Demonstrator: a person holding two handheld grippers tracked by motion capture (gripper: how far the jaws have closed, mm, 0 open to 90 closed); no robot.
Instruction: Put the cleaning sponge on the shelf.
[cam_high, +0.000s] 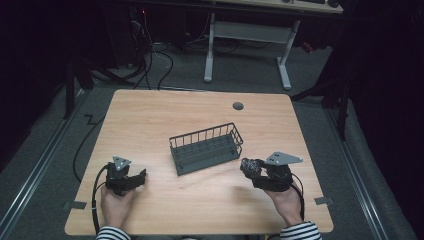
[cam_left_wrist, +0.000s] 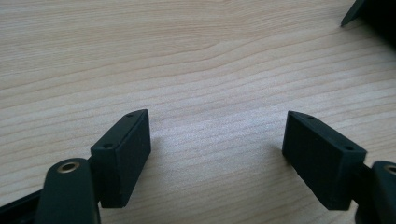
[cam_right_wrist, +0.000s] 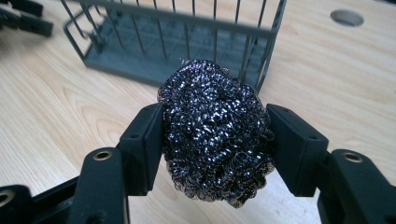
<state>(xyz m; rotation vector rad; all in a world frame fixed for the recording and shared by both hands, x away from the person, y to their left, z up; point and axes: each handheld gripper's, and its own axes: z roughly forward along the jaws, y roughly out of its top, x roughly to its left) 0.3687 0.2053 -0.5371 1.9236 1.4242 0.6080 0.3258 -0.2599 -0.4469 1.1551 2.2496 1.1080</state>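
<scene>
The right hand-held gripper is clamping a ball of dark steel wool between its two black jaws, the pads pressing into the scourer's sides so that it bulges above and below them. In the high view the same right hand-held gripper is sitting low over the bench, near its front right, with the scourer at its tip pointing toward the grey wire basket. That basket is standing upright near the middle of the bench, a little apart from the scourer, and its floor is looking bare through the bars in the right gripper view.

The left hand-held gripper is waiting with its jaws spread wide and nothing between them, only wood grain showing beneath. From above it is resting near the front left of the bench, well apart from the basket.

As a judgement, the work appears to be at its midpoint: the pick-up is looking complete, with the scourer firmly held. Carrying it over the basket's near rim and letting it go inside is apparently what is remaining. A round grommet hole is sitting behind the basket, playing no part.
</scene>
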